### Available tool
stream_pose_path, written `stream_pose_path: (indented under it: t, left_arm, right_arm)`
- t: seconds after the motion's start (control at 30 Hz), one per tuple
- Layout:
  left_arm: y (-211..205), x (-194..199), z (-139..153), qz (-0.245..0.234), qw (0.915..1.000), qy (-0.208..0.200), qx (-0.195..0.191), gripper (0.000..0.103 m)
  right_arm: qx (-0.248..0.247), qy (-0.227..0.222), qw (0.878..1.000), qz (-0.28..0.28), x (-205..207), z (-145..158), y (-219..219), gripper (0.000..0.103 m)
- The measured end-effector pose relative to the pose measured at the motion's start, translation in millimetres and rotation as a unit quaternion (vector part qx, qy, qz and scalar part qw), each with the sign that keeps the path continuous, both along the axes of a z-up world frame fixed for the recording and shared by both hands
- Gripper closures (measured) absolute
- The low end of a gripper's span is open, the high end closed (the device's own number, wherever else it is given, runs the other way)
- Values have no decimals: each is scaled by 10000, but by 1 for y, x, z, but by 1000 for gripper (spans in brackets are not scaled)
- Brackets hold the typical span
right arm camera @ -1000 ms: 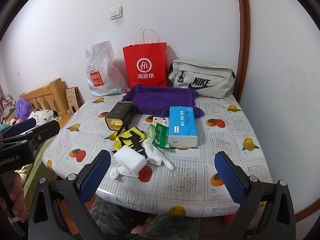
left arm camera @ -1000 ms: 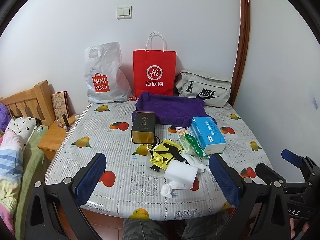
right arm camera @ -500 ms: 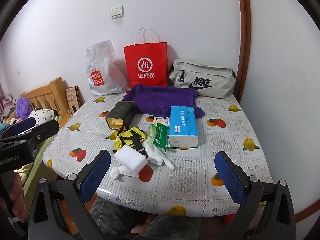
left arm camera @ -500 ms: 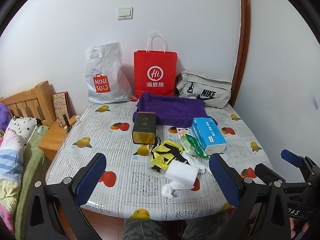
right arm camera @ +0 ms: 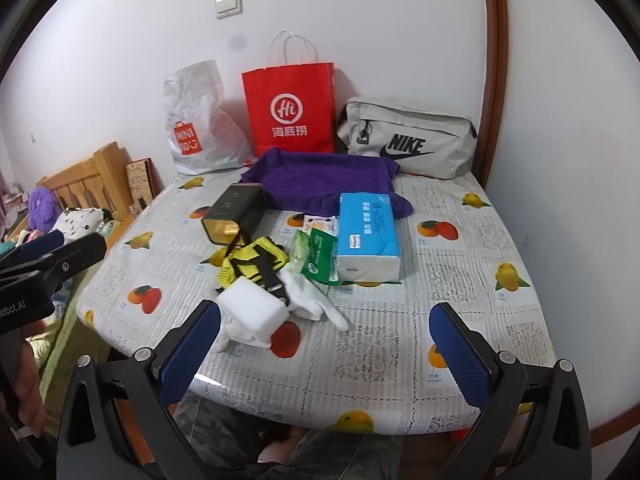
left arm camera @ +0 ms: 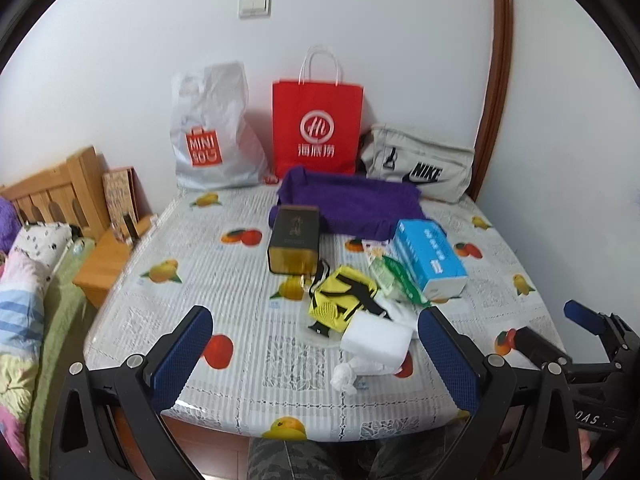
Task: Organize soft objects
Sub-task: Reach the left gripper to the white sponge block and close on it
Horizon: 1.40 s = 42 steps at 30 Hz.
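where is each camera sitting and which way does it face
Left wrist: on the left gripper at the table's near edge, facing the back wall; blue fingers spread, right gripper at lower right.
Right wrist: on the right gripper, further right, same heading; left gripper at left.
Shared: red bag, purple towel, tissue pack, white sponge.

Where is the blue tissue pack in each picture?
Left wrist view: blue tissue pack lies right of centre, in front of the purple towel.
Right wrist view: it lies near the middle, again before the towel.
Shared landmark: the red paper bag by the wall.
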State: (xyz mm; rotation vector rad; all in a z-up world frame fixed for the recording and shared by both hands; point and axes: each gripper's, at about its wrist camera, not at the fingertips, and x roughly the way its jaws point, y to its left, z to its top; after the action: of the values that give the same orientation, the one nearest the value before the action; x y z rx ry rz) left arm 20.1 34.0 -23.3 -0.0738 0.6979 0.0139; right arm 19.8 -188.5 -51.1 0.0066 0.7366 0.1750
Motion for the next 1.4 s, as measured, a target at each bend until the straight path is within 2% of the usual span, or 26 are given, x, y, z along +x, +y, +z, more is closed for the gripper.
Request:
stream_pose_path:
  t: [0.13, 0.23, 0.43, 0.6, 0.7, 0.9, 1.0, 1.1, 1.33, 1.4]
  left_arm:
    - [11, 15, -20, 116, 9997, 167, -133, 0]
    - [20, 28, -38, 159, 9990, 329, -260, 0]
    - [24, 44, -66, 156, 9992, 361, -103, 0]
    - [16, 62, -91, -277, 9969, 634, -386, 0]
    - [-1, 71, -104, -660, 9945, 757, -283, 0]
    - [-25, 82, -124, -1138, 9887, 945, -232, 0]
    - [-32, 87, -131, -1373, 9849, 1011, -292, 0]
    - [-38, 92, -134, -1597, 9811, 1055, -300, 0]
    - [-62, 103, -147, -1919, 9742, 1178, 131, 0]
    - [-65, 106, -151, -1993, 9718, 1253, 101, 0]
  right_arm:
    - [-122, -82, 9999, -15, 10, -16, -1, 0]
    - [-66, 51, 9999, 69, 23, -34, -5, 0]
    - [87, 169, 9998, -106, 43, -70, -18, 0]
    - [99, 732, 9972, 146, 63, -100, -18, 0]
    - [31, 846, 9964, -24, 70, -115, -20, 0]
    - [139, 1198, 9926, -147, 87, -140, -31, 0]
    - [20, 1221, 9923, -193, 90, -147, -35, 0]
    - [134, 1170, 9929, -189, 91, -147, -42, 0]
    - [324, 997, 9943, -177, 94, -137, -57, 0]
    - [339, 997, 9943, -160, 95, -136, -58, 0]
